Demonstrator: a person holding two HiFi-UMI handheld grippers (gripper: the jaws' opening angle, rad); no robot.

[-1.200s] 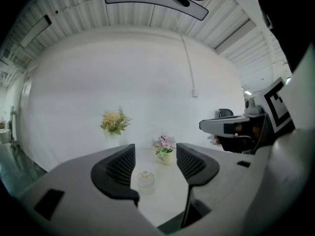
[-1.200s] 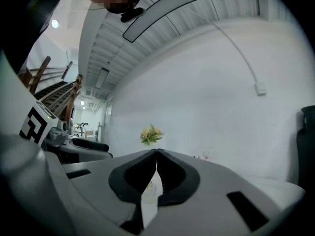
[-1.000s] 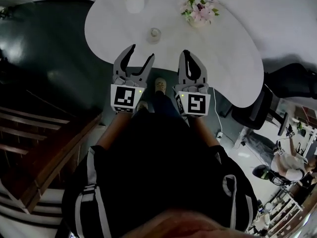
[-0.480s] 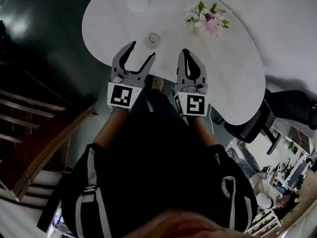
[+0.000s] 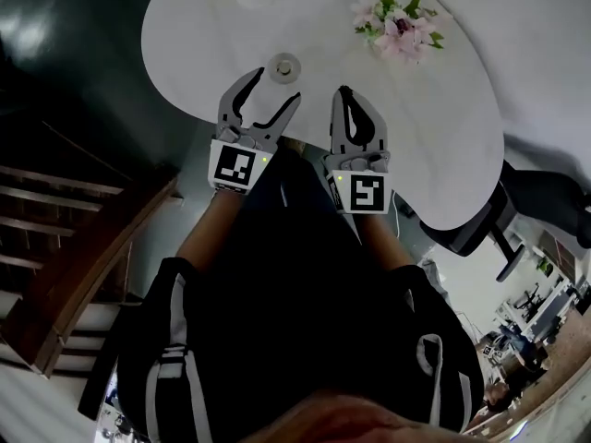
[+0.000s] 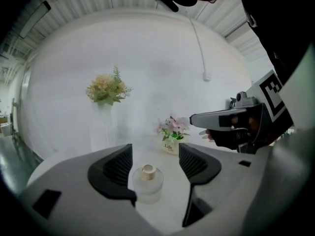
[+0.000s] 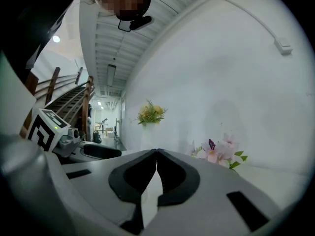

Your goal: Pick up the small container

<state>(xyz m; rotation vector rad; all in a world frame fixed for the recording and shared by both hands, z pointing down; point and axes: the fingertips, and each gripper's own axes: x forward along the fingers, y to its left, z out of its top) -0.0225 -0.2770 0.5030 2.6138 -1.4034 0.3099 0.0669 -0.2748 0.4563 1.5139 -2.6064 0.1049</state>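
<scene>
Small container before newly widened, empty left tongs; right tongs pressed together.

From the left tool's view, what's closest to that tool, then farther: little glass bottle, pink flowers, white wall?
1. Small clear glass bottle, just ahead, centre.
2. Pink flowers in white pot, farther right.
3. White wall, far behind.

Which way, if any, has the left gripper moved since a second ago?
Yes. The left gripper came forward toward the small container; its jaws, just opening, hold nothing yet.
</scene>
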